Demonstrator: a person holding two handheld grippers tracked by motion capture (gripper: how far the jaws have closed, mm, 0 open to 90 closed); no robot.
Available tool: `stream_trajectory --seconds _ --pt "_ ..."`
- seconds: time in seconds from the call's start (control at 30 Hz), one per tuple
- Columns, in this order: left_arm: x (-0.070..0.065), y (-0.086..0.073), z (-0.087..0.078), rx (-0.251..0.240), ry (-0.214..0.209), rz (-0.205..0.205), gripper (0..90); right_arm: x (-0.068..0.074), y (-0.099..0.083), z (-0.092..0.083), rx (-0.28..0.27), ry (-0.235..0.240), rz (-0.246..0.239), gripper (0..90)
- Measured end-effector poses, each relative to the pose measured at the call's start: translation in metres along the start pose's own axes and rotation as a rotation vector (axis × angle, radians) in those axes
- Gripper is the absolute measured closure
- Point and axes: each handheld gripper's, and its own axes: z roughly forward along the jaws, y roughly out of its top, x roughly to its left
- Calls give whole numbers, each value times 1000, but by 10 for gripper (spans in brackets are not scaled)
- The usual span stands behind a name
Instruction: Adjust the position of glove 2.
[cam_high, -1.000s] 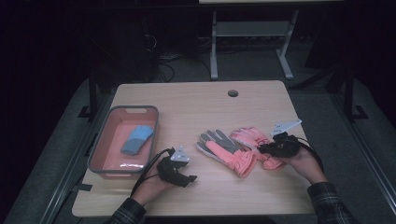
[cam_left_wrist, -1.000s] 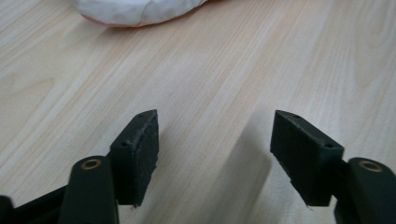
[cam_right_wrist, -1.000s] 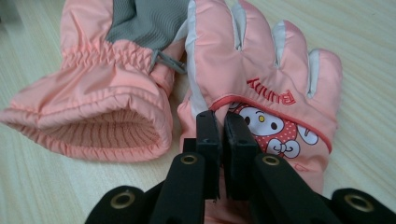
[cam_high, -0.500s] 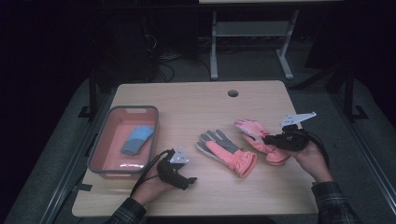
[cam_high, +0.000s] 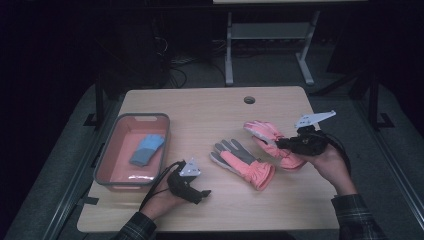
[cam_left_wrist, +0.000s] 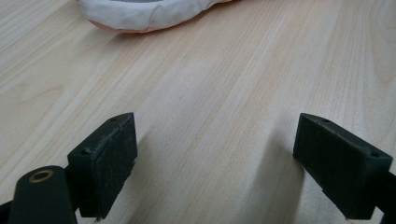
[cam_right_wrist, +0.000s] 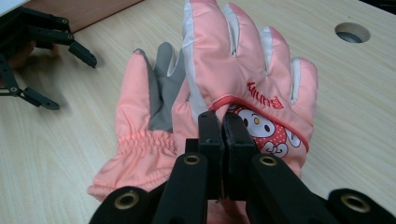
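Two pink gloves are on the wooden table (cam_high: 200, 107). One glove (cam_high: 240, 162) lies flat with its grey palm up; in the right gripper view this glove (cam_right_wrist: 140, 107) is to the left. My right gripper (cam_high: 280, 144) is shut on the cuff of the second glove (cam_high: 267, 134) and holds it off the table; that glove (cam_right_wrist: 243, 60), with its cartoon patch, hangs beyond the gripper (cam_right_wrist: 223, 123). My left gripper (cam_high: 202, 192) rests low at the front. Its jaws have just been opening, and the gripper (cam_left_wrist: 215, 172) stands open over bare wood.
A pink-grey bin (cam_high: 107, 165) at the left holds a blue cloth (cam_high: 147, 149). A cable hole (cam_high: 249, 100) sits near the table's far edge. A white-edged glove cuff (cam_left_wrist: 144, 11) shows at the top of the left gripper view.
My right gripper has risen with the patched glove and drawn it right, away from the other glove. My left hand has stayed in place.
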Motion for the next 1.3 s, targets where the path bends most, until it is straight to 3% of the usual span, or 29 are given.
stream_trajectory --seconds 0.27,0.63,0.83,1.3 --pt "0 -1 1 -10 0 -1 129 14 15 10 -7 41 -26 880" --pt "0 -1 1 -15 1 0 129 37 35 42 17 94 -80 878" --pt "0 -1 1 -15 1 1 128 44 36 56 54 101 -97 877" --pt "0 -1 1 -19 1 2 128 52 36 66 79 119 -113 874"
